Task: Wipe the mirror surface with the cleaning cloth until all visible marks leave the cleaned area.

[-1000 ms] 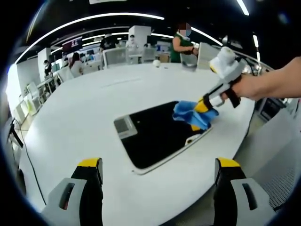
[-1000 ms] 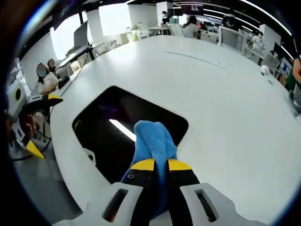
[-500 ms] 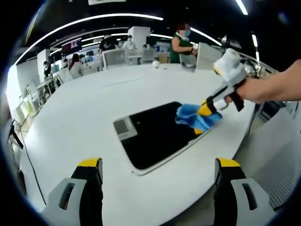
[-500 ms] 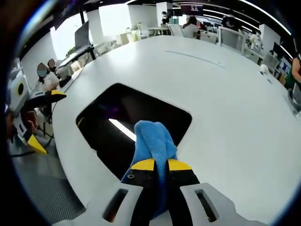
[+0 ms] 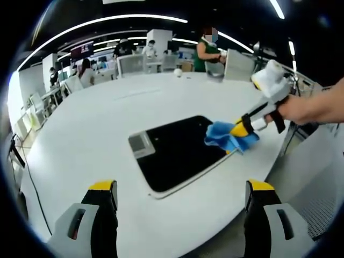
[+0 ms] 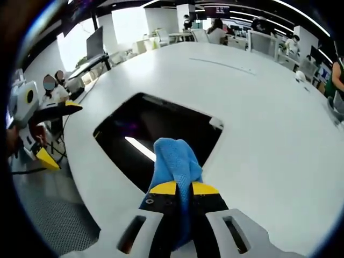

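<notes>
Cloth (image 5: 231, 136) clenched in the right claw (image 5: 240, 129) presses the mirror's (image 5: 174, 152) 3 o'clock edge on the white worktop (image 5: 97, 123) (pinched for wiping pressure); left claw (image 5: 180, 189) hangs released.

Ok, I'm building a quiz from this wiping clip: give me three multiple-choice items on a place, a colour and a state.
1. Where is the cleaning cloth?
A. at the mirror's edge
B. on the floor
C. at the table's far end

2. The cloth's colour?
A. red
B. blue
C. white

3. The left gripper's fingers are:
A. shut on the cloth
B. shut on the mirror
C. open

Key: 1 A, it overlaps the mirror's rim; 2 B, blue in both views; 3 C, the fingers stand apart, while the right gripper clamps the cloth.
</notes>
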{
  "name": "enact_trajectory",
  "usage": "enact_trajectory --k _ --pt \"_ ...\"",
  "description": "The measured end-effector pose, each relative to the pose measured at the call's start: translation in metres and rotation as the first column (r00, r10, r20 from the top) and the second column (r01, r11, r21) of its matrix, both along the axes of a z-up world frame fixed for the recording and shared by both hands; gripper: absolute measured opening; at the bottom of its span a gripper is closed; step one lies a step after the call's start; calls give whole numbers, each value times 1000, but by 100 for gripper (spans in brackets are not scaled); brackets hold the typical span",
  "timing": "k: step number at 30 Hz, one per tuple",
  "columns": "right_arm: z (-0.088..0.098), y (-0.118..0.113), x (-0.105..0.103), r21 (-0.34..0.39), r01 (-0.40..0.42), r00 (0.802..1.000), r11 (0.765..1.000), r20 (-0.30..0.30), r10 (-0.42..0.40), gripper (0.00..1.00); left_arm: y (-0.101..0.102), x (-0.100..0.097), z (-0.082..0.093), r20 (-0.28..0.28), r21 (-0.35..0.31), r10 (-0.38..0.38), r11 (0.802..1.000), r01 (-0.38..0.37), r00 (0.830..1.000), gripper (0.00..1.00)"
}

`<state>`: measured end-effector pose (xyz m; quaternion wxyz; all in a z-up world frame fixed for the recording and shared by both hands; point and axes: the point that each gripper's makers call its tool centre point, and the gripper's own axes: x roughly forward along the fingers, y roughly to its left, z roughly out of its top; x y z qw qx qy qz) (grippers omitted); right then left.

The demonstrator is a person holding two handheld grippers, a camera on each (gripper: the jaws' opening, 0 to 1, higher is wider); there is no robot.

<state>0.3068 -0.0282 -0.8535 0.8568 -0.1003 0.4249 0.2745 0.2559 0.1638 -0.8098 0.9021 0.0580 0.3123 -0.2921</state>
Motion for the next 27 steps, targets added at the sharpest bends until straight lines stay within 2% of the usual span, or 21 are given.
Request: enact_trajectory --k 21,27 --pt "0 0 -3 21 18 1000 1000 -2 -18 3 1 1 -1 -9 -5 4 1000 -4 1000 99" --pt "-1 0 -10 16 6 1000 1000 4 -6 3 0 1 -2 -11 -3 -2 1000 2 1000 99"
